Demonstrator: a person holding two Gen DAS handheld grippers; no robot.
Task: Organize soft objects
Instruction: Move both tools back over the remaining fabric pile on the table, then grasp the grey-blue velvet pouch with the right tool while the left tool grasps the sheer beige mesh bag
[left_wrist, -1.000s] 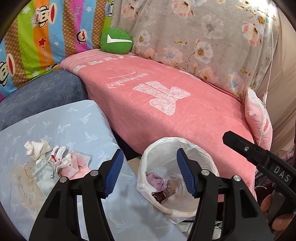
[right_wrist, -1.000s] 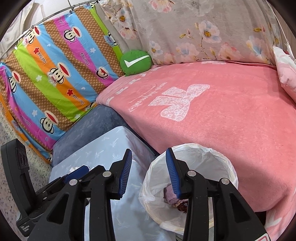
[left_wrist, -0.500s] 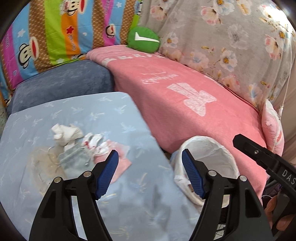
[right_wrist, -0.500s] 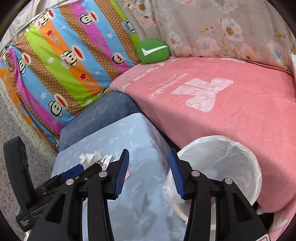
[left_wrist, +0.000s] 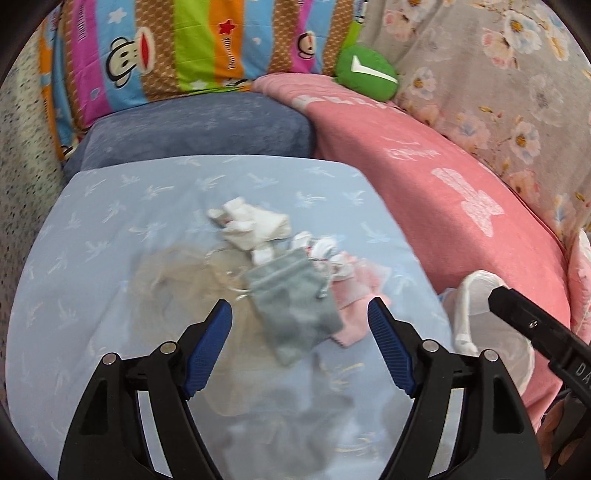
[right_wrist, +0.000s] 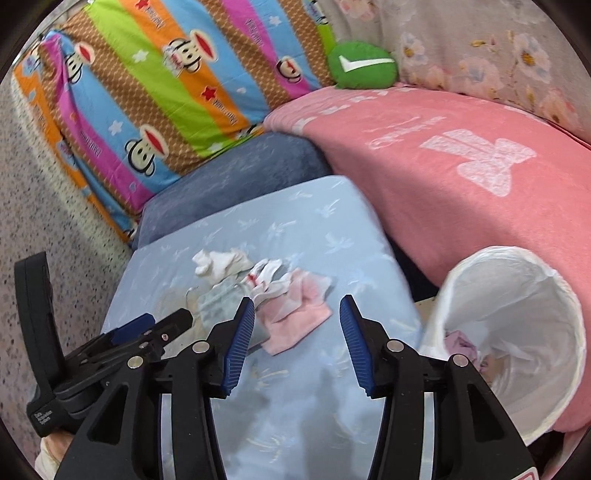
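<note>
Both grippers, left (left_wrist: 299, 332) and right (right_wrist: 297, 332), are opening wider, empty, now hovering over the cloth pile (left_wrist: 291, 280); "DA" showing on the handle (left_wrist: 576, 365).

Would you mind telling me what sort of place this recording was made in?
Most likely a home bedroom or living room: a pink blanket covers a bed or sofa, a monkey-print cushion leans behind it, and a lined bin stands beside a cloth-covered table.

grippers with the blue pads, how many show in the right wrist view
2. The right gripper with blue ribbed pads fills the bottom centre, jaws opening, nothing between them. The left gripper shows partly at lower left, one blue pad visible.
</note>
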